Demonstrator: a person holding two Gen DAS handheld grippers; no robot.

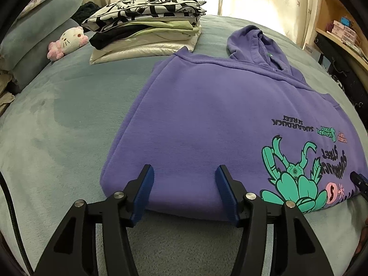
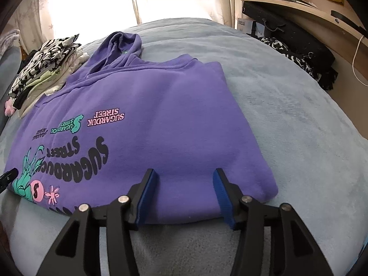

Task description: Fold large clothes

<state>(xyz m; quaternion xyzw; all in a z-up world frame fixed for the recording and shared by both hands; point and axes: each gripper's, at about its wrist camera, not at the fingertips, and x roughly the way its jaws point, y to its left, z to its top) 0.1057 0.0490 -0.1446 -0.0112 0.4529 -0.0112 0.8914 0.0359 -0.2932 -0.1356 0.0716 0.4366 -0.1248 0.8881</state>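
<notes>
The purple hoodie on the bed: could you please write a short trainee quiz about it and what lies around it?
1. True or false: the purple hoodie lies with its sleeves spread out flat.
2. What sits beyond the hoodie, beside the plush toy? A) a laundry basket B) a stack of folded clothes C) a suitcase
3. Fill in: the fingers of the left gripper and right gripper stand ____ at the hoodie's near edge.

Key: 1 false, it is folded into a compact shape; 2 B; 3 open, spaced apart on either side of the fabric, not pinching it.
</notes>
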